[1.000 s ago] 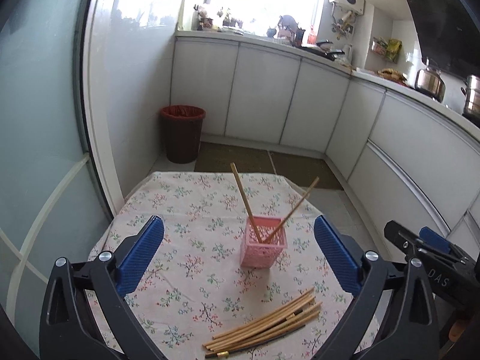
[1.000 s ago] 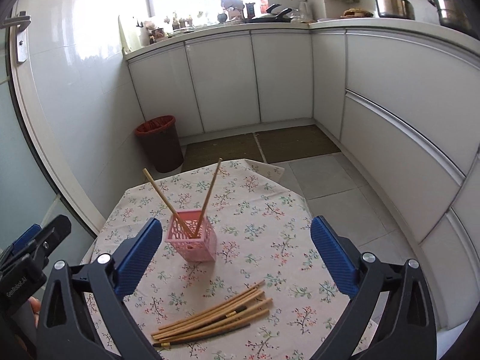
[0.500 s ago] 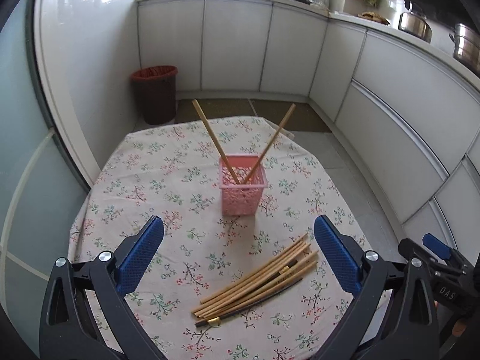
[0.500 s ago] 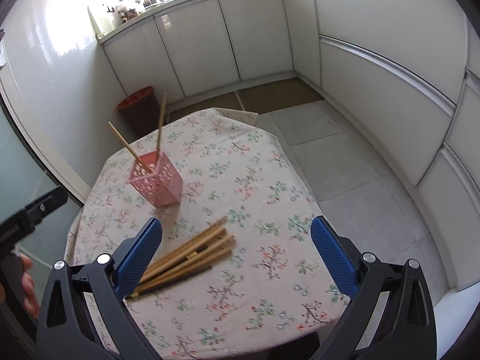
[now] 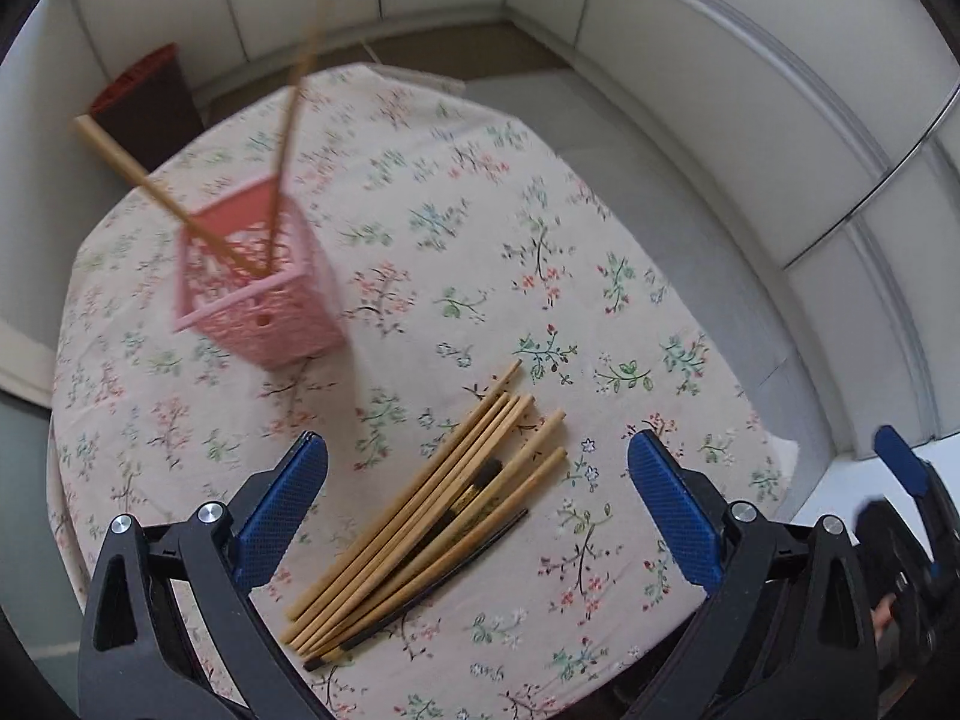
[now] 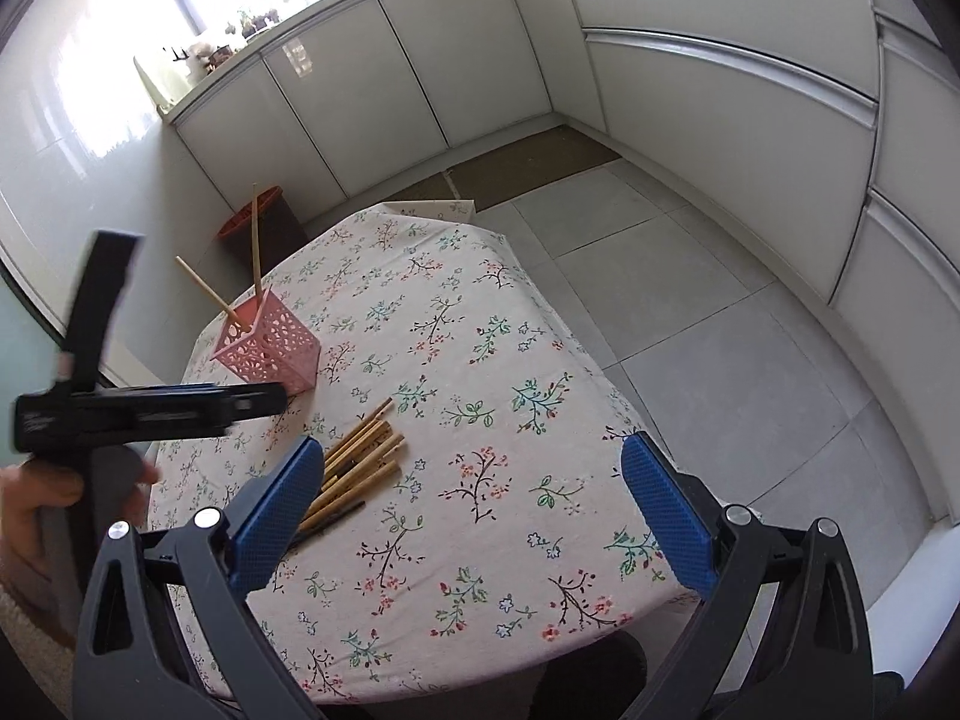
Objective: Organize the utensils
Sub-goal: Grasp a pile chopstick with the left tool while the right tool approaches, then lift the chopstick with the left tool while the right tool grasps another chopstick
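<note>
Flowery tablecloth (image 5: 540,192) holds our chopstick pile (image 5: 432,516). Our left gripper (image 5: 477,510) and right gripper (image 6: 465,498) gape wide, holding nothing. Grabbing many could knock the light pink basket (image 5: 264,300) over.

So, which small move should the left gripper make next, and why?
Probably lower the left gripper onto the pile of chopsticks and close on one. Its jaws are open and empty, with the pile lying loose on the tablecloth between them. Only two chopsticks stand in the pink basket. The right gripper, also open, sits off to the side of the pile.
</note>
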`<state>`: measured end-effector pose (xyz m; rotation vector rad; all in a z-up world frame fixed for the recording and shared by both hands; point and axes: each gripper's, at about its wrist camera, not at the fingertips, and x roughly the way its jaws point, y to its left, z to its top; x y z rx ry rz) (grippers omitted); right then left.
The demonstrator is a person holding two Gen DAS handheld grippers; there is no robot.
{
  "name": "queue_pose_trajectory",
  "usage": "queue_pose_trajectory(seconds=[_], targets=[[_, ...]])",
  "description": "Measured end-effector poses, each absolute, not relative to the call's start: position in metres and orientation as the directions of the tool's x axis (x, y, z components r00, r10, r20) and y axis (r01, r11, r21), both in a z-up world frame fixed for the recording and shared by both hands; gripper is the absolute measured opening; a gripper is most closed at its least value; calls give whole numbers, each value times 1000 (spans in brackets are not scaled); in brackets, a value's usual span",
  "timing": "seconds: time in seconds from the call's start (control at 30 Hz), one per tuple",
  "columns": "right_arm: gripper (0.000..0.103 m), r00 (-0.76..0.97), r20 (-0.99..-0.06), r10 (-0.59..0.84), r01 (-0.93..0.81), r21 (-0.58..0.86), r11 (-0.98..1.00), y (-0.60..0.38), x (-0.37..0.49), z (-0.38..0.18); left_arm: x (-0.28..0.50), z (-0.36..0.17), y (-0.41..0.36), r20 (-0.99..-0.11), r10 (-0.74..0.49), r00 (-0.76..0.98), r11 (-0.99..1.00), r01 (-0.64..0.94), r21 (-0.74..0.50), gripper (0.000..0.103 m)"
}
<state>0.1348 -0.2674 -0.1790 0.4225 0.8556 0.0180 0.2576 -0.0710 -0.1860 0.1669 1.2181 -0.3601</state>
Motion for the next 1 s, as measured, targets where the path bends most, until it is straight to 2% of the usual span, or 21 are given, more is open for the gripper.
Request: queue_pose_trajectory(seconds=[0.2,0.3,0.33,0.37,0.5,0.57,0.67,0.87,1.0], targets=[[97,641,-739,208,169,401,900,-273,140,-187,291,-231,-117,-971,-71,230,885,464,45,95],[97,629,-745,223,169,411,896,-272,144,-191,304,-248,-123,-981,-48,190,877,478,50,72],[96,625,-747,226,169,412,895,-272,144,-192,308,-253,-124,-985,-51,167,876,481,37,57],[97,619,-750,233,167,415,894,-271,145,-193,310,-257,-124,-987,-43,153,875,482,37,50],[97,606,-758,240,170,418,892,-270,148,-198,312,-269,-119,-990,-18,141,866,498,55,46],[97,601,-762,242,169,417,893,-268,150,-199,312,-277,-117,-992,-9,126,862,504,56,22],[96,594,-769,236,159,400,903,-264,152,-200,308,-281,-108,-988,-36,150,855,516,47,11],[96,577,-788,214,133,349,928,-244,161,-202,295,-266,-72,-963,-109,247,880,474,22,10],[96,525,-804,280,147,409,900,-232,174,-215,285,-242,-40,-943,-179,281,899,436,-41,10]])
